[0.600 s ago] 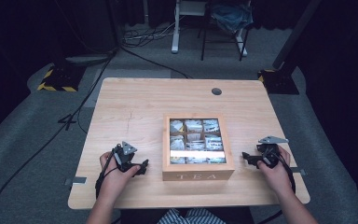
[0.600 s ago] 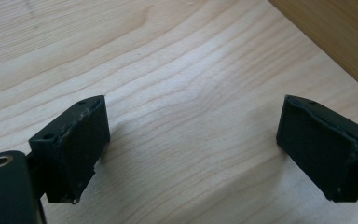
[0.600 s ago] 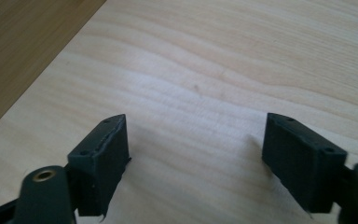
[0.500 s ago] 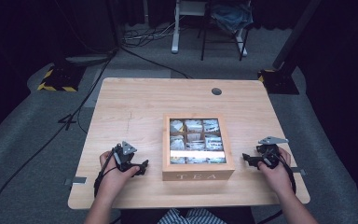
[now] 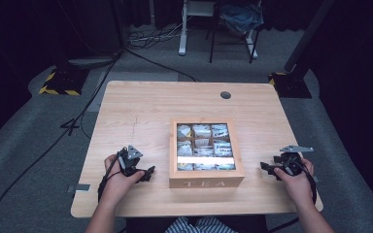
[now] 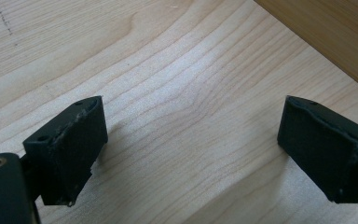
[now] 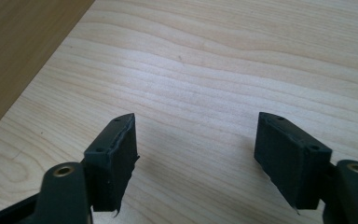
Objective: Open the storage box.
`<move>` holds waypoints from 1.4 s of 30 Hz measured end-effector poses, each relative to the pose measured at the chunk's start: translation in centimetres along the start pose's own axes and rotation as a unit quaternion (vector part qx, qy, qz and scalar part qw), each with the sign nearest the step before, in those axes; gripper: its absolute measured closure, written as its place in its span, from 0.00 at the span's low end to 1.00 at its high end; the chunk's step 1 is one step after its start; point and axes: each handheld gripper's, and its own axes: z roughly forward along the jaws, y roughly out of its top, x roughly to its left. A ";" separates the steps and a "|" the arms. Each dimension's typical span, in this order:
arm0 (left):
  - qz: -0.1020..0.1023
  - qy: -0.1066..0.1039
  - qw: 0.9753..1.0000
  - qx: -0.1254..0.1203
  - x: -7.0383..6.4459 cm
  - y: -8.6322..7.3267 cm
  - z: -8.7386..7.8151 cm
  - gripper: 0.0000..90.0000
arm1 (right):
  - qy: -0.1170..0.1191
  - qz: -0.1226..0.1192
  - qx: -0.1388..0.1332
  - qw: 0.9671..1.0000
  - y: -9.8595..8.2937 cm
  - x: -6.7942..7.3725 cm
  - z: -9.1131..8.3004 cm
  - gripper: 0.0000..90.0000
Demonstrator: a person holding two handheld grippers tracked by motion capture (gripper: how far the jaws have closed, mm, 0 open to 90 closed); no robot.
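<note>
High view shows the tea box (image 5: 206, 183) near the front middle of the bench (image 5: 141, 109), lid shut over its packets, with the left gripper (image 5: 147, 173) and right gripper (image 5: 266, 168) resting on either side, likely poised to open it. Both grippers are spread wide and empty, and nothing lies between them and the box.

Matt pale wooden table (image 5: 141, 111)

A pale, fine-grained wooden table (image 5: 141, 111) is seen under a tan wooden box (image 5: 206, 182) lettered TEA, in which white, grey and green packets (image 5: 202, 145) are laid, flanked by the black left gripper (image 5: 145, 174) and the black right gripper (image 5: 267, 168).
</note>
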 end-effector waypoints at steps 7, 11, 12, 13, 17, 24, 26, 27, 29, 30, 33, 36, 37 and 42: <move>0.001 0.001 1.000 -0.001 0.0 0.0 0.0 0.10 | 0.001 -0.005 -0.016 1.000 0.3 0.1 -0.9 0.37; -0.002 0.000 1.000 0.000 0.0 0.0 0.0 0.10 | 0.006 -0.013 -0.027 1.000 0.6 0.5 -1.6 0.37; 0.000 0.000 1.000 0.001 0.0 0.0 0.0 0.10 | 0.006 -0.016 -0.030 0.999 0.6 0.7 -1.8 0.38; 0.000 0.000 1.000 0.001 0.0 0.0 0.0 0.10 | 0.008 -0.020 -0.033 0.999 0.7 0.8 -2.0 0.38; -0.002 0.000 1.000 0.000 0.0 0.0 0.0 0.10 | 0.028 -0.032 -0.040 0.998 1.0 1.8 -2.6 0.41; 0.000 0.000 1.000 0.000 0.0 0.0 0.0 0.10 | 0.050 -0.066 -0.045 0.996 1.6 3.9 -3.5 0.43; -0.002 -0.001 1.000 0.000 0.0 0.0 0.0 0.10 | 0.056 -0.069 -0.045 0.995 1.7 4.1 -3.6 0.43; -0.001 0.000 1.000 0.000 0.0 0.0 0.0 0.10 | 0.062 -0.076 -0.044 0.994 1.8 4.7 -3.8 0.44; 0.001 0.000 1.000 0.001 0.0 0.0 0.0 0.10 | 0.065 -0.079 -0.045 0.994 1.9 4.9 -3.9 0.44; -0.002 -0.001 1.000 0.000 0.0 0.0 0.0 0.10 | 0.074 -0.087 -0.044 0.993 2.0 5.4 -4.1 0.45; -0.002 -0.001 1.000 0.000 0.0 0.0 0.0 0.10 | 0.089 -0.089 -0.041 0.991 2.2 6.2 -4.5 0.46; -0.002 -0.001 1.000 0.000 0.0 0.0 0.0 0.10 | 0.098 -0.092 -0.032 0.990 2.2 7.0 -4.7 0.46; -0.002 -0.001 1.000 0.000 0.0 0.0 0.0 0.10 | 0.098 -0.092 -0.032 0.990 2.2 7.0 -4.7 0.46; -0.002 -0.001 1.000 0.001 0.0 0.0 0.0 0.10 | 0.122 -0.092 -0.016 0.988 2.2 8.5 -5.1 0.48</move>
